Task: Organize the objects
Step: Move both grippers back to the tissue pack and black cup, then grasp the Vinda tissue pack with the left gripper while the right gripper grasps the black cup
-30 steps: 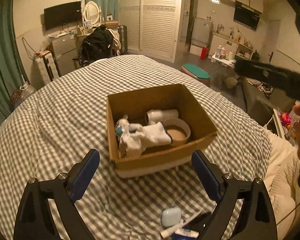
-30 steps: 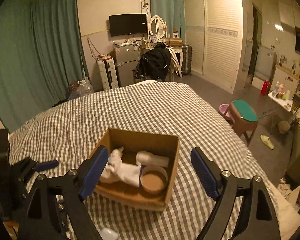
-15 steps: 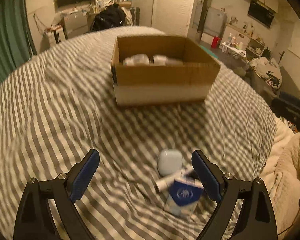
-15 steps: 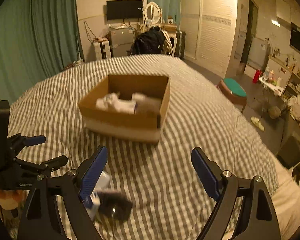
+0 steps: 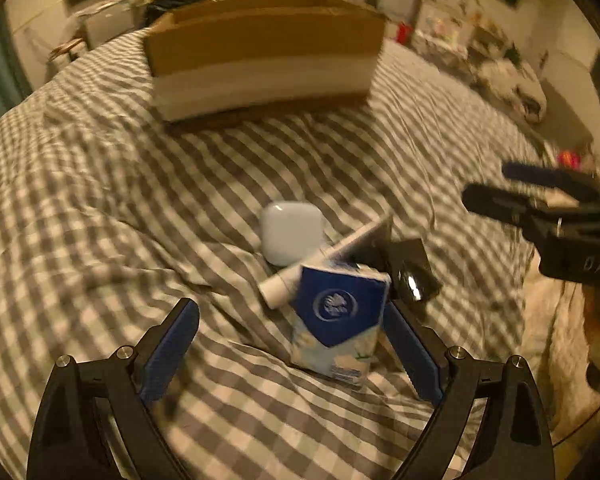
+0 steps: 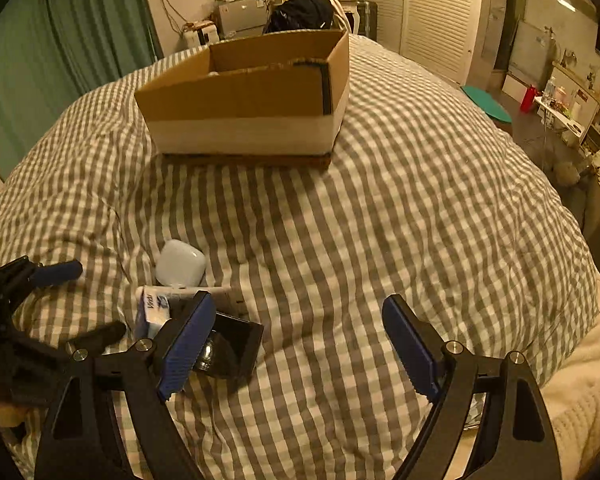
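A small pile lies on the checked bedspread (image 6: 380, 200): a white earbud case (image 5: 290, 236), a white tube (image 5: 320, 264), a blue-and-white tissue pack (image 5: 340, 320) and a black case with a shiny part (image 5: 414, 276). My left gripper (image 5: 290, 324) is open low over the pile, with the tissue pack between its fingers near the right one, untouched. My right gripper (image 6: 300, 320) is open over bare cloth to the right of the pile. Its left finger overlaps the black case (image 6: 236, 344). The earbud case (image 6: 180, 268) sits just beyond. A cardboard box (image 6: 252, 92) stands farther back.
The left gripper (image 6: 78, 304) shows at the left edge of the right wrist view, close to the pile. The right gripper (image 5: 540, 200) shows at the right of the left wrist view. A white knitted blanket (image 6: 580, 380) edges the bed on the right. Furniture stands beyond the bed.
Both grippers have come down and tilted toward the bedspread. The box has slid up in both views, and the small pile now lies at the fingertips. Jaw widths look the same.
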The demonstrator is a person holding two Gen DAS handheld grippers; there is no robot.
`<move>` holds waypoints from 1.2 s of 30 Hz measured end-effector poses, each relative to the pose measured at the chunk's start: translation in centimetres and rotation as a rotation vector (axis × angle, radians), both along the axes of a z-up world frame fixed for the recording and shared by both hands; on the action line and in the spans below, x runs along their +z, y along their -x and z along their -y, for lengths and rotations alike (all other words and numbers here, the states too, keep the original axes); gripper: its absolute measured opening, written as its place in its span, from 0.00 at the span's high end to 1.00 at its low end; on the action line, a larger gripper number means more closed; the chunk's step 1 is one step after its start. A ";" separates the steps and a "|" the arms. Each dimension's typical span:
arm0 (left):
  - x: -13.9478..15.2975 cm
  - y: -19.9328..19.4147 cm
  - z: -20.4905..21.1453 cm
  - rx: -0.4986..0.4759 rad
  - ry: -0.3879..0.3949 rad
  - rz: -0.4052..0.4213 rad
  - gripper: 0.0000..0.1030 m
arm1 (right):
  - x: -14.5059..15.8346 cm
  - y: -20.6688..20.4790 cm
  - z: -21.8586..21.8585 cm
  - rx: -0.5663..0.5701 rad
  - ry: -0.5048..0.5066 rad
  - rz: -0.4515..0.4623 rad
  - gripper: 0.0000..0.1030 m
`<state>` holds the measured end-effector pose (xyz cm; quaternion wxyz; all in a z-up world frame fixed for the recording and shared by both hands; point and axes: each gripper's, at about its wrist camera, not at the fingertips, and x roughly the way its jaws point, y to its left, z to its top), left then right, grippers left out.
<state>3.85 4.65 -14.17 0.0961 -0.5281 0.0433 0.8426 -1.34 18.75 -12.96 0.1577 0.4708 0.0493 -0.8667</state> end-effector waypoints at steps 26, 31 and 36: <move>0.4 0.4 4.6 0.194 -0.113 -0.005 0.52 | -3.7 -1.5 4.0 0.126 0.003 0.106 0.17; 0.0 0.3 4.0 0.180 -0.102 -0.001 0.52 | -5.8 -1.4 5.4 0.124 0.012 0.141 0.17; 0.0 0.3 3.9 0.179 -0.099 0.003 0.52 | -7.2 -1.1 6.4 0.127 0.023 0.172 0.17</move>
